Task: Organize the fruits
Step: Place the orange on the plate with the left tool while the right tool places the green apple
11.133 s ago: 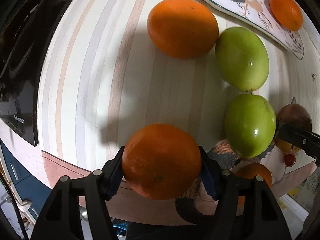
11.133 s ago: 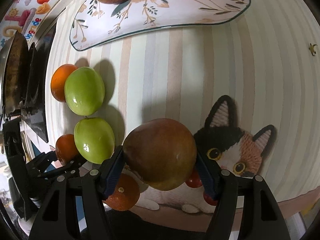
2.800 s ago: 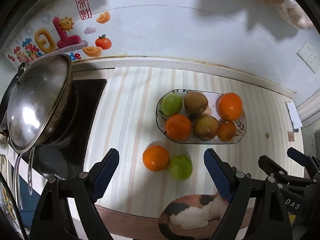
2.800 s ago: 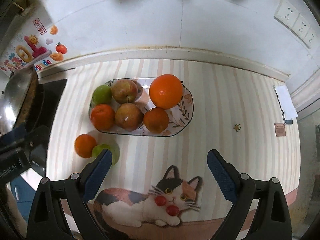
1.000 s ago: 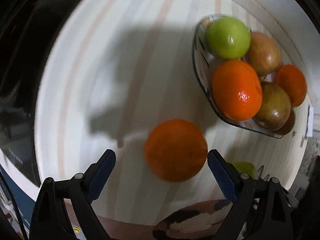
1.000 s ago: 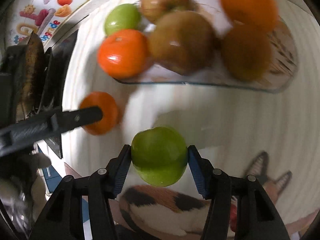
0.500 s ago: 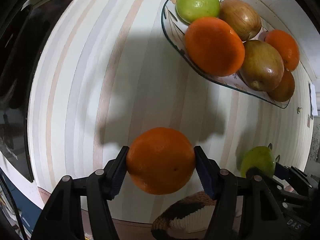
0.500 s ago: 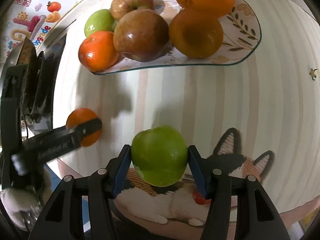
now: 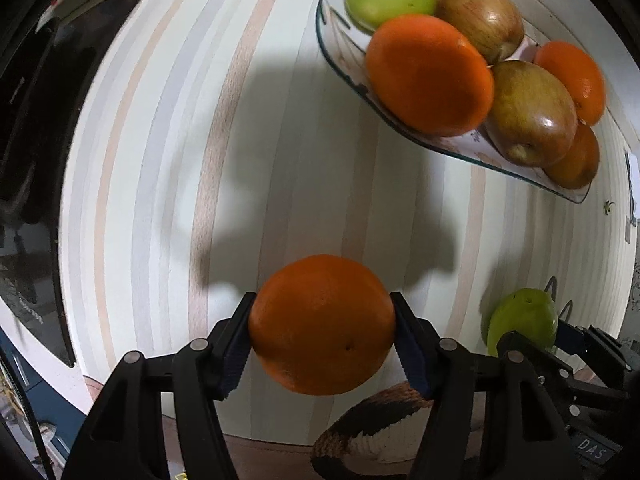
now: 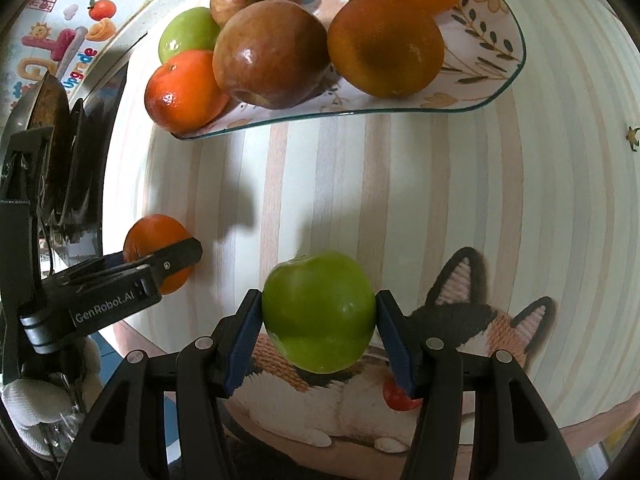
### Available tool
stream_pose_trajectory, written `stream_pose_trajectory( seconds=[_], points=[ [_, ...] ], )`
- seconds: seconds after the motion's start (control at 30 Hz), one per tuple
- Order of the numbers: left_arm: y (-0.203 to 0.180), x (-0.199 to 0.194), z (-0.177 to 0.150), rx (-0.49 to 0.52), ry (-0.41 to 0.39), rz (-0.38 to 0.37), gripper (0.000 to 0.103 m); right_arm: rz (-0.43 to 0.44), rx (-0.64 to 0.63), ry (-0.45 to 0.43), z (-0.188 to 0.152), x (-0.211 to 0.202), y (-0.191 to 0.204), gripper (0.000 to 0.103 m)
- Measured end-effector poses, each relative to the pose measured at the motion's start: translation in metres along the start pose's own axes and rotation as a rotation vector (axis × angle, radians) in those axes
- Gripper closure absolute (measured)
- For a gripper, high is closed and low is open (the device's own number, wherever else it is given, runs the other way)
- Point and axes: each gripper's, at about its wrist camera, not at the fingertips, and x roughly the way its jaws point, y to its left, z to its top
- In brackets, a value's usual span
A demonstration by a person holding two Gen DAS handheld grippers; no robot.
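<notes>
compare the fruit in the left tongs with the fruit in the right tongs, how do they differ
The left tongs grip an orange; the right tongs grip a green apple. The orange is orange and evenly round with dimpled skin; the green apple is smooth, glossy and tapers slightly downward. The orange sits left of the apple, nearer the stove. Both are clamped between blue pads, short of the fruit plate.

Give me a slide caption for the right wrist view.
Right claw grips a green apple near the fruit plate.
</notes>
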Motion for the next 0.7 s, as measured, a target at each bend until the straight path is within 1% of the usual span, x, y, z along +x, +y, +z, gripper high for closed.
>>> stream_pose_trajectory(
  seconds=[0.07,0.13,0.23,0.3,0.4,0.5,0.53,0.57,0.63,0.7],
  points=[
    [-0.008,-0.007,-0.005,0.006,-0.016,-0.002,0.042,-0.009,-0.016,-0.010,-0.002,0.000,0.004,0.043],
    [-0.019,-0.023,-0.012,0.010,-0.036,-0.029,0.042,-0.015,-0.021,-0.024,-0.005,-0.003,0.005,0.043],
    [-0.035,-0.057,-0.007,0.030,-0.078,-0.084,0.042,0.032,0.018,-0.053,-0.006,-0.015,-0.002,0.043],
    [-0.051,-0.079,0.002,0.054,-0.112,-0.115,0.042,0.069,0.056,-0.095,-0.002,-0.033,-0.011,0.043],
    [-0.076,-0.107,0.032,0.095,-0.146,-0.153,0.042,0.120,0.116,-0.170,0.009,-0.065,-0.030,0.043],
    [-0.097,-0.117,0.074,0.126,-0.157,-0.157,0.041,0.127,0.165,-0.236,0.029,-0.088,-0.052,0.043],
    [-0.110,-0.113,0.088,0.142,-0.152,-0.144,0.041,0.119,0.180,-0.251,0.037,-0.093,-0.060,0.043],
    [-0.103,-0.117,0.095,0.143,-0.146,-0.140,0.041,0.111,0.200,-0.270,0.047,-0.096,-0.070,0.043],
    [-0.117,-0.107,0.113,0.158,-0.128,-0.124,0.041,0.097,0.225,-0.281,0.061,-0.097,-0.085,0.043],
    [-0.115,-0.091,0.129,0.172,-0.113,-0.096,0.041,0.085,0.242,-0.287,0.074,-0.097,-0.095,0.043]
  ],
)
